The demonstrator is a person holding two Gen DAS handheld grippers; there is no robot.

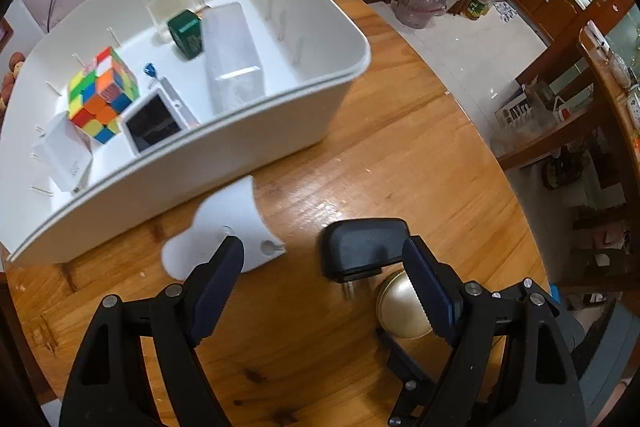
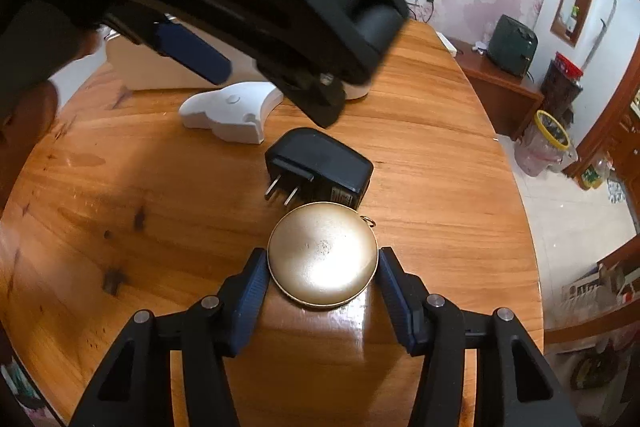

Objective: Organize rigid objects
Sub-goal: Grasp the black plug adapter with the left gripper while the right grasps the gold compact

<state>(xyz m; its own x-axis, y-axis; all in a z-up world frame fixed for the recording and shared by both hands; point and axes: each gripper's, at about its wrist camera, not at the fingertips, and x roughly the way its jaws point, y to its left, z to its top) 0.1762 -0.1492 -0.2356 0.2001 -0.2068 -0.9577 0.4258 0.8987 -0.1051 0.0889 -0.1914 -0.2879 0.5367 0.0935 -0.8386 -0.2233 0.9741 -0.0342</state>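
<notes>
Picking up the loose things from the worktop (image 2: 420,131), one for each hand, for the white bin (image 1: 256,131) at the far left. Already in the bin: a colour cube (image 1: 102,95), a green box (image 1: 186,34) and some white boxes.

Right hand-held gripper (image 2: 323,277) set around the round gold case (image 2: 322,254), one pad on each side at the rim, seemingly touching; firm pinch or only contact, cannot tell. Next move, probably: full squeeze, then a straight lift toward the bin.

Left hand-held gripper (image 1: 323,269) spread wide, nothing pinched. Black plug adapter (image 1: 362,247) just inside its right finger, far end of the gap; white flat piece (image 1: 230,231) under the left finger tip. Needed here: lower over the adapter, close on its sides, clear of the gold case, which touches the adapter's near end.
</notes>
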